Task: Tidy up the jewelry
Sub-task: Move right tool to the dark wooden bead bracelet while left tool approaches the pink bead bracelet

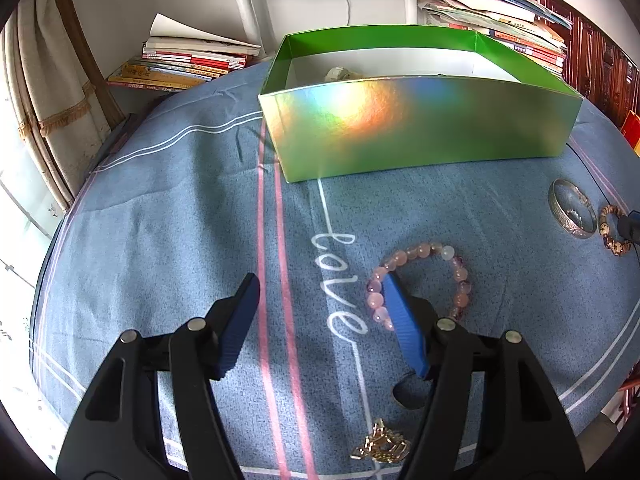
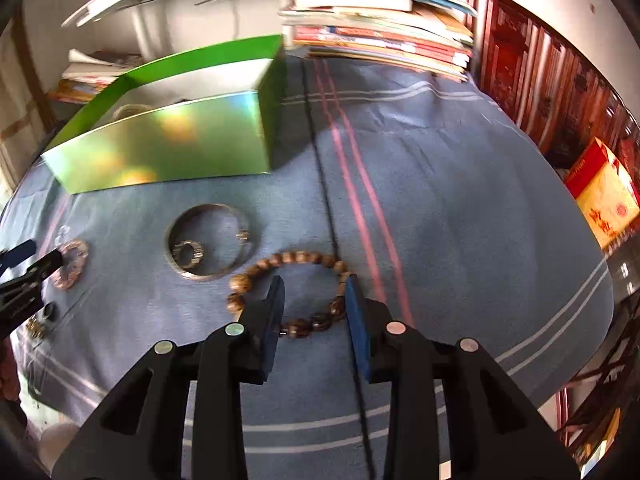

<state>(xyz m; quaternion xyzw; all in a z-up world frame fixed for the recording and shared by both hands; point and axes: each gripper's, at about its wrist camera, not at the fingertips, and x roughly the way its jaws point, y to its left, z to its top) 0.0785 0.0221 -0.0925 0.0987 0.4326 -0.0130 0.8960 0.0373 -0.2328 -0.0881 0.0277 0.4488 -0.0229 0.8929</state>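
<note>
A shiny green box stands open on the blue cloth, with a pale item inside; it also shows in the right wrist view. My left gripper is open low over the cloth, its right finger over the left side of a pink bead bracelet. A gold chain piece lies near its base. My right gripper is open, its jaws straddling the near side of a brown wooden bead bracelet. A silver bangle lies left of it, a small ring inside.
Stacks of books lie at the back left and back right. A red and yellow carton stands at the right beside dark red wooden furniture. A curtain hangs at the left.
</note>
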